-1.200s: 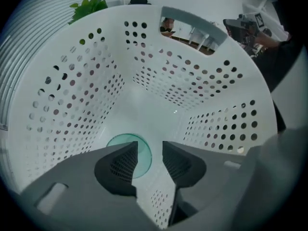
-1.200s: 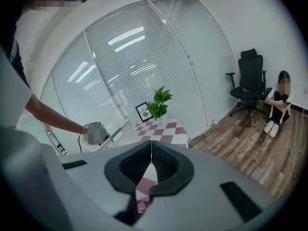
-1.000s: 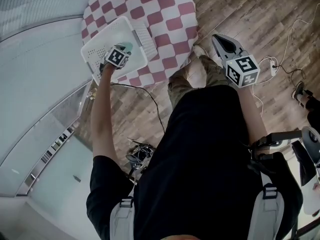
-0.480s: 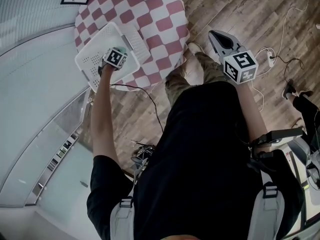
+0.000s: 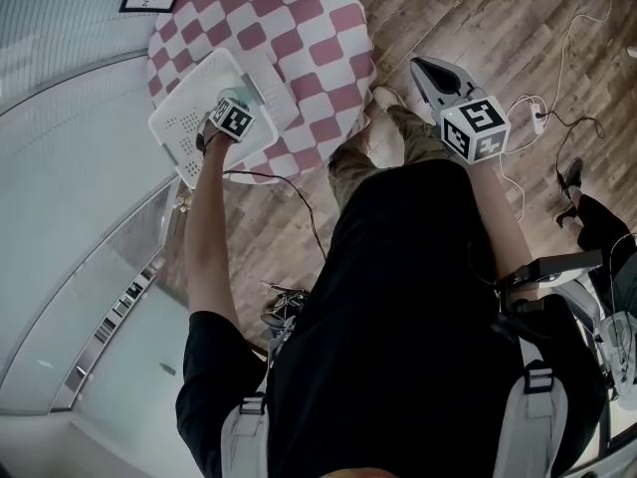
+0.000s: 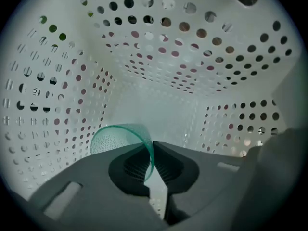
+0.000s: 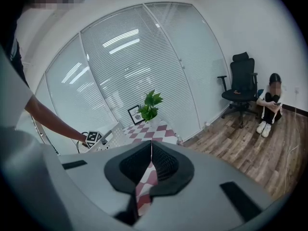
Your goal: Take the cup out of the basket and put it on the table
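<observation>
One thin, clear green cup [image 6: 118, 137] sits in the white basket [image 6: 159, 76] at the left edge of the table [image 5: 318, 28]; it looks light, slick and easily squashed, best held by its rim wall. The left gripper [image 6: 153, 147] has just been closing and now pinches that wall, while the right gripper [image 7: 150, 147], off to the right, is closed on nothing. Jaws hide the cup's lower body.

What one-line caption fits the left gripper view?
Left claw, jaws just closed, pinching the rim of the green cup inside the white perforated basket.

Office: blind-covered glass partition [image 7: 130, 66], black swivel chair [image 7: 242, 83], wood-plank floor [image 7: 250, 150]
</observation>
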`<state>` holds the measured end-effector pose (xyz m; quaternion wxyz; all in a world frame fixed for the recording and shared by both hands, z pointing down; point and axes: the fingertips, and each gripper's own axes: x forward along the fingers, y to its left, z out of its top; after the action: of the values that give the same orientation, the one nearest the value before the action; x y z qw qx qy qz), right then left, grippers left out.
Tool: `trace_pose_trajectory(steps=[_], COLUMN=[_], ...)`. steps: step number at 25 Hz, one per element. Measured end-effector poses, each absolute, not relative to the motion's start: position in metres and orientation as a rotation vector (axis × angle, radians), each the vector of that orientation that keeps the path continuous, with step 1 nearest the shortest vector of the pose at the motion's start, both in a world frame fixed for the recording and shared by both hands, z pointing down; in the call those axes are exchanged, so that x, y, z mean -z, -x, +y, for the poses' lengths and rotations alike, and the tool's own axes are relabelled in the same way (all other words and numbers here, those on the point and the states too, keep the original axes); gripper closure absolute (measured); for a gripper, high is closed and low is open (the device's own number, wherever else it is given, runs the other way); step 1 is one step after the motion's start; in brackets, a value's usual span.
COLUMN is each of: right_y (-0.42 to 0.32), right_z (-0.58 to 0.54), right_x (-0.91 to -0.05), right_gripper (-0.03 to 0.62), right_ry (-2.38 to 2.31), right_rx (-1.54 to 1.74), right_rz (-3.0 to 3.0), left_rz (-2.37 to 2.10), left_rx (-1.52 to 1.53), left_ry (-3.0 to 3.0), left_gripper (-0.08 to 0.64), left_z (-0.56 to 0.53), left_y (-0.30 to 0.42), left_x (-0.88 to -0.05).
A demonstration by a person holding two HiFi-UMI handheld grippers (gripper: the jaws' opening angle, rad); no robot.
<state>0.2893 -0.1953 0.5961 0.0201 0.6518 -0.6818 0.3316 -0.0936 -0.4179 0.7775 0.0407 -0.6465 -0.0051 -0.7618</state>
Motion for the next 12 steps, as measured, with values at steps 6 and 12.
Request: trace_pose_trajectory(steps=[6,12], right_y=[-0.291,-0.288], right_z=[-0.206,-0.215], right_x=[-0.595,-0.59], right_gripper=[0.581,0.581], right_ry=[-2.045,-2.04], right_rx=[-1.008,-1.002], right_rz=[-2.111,-2.131], left_rz=[0.014,0.047], left_rx=[2.337,2.324], left_ry=[1.987,2.002], left_gripper=[0.538,0.538], left_z=[-0.42,-0.426], left_y=[0.094,0.094], left_x=[-0.775,-0.761])
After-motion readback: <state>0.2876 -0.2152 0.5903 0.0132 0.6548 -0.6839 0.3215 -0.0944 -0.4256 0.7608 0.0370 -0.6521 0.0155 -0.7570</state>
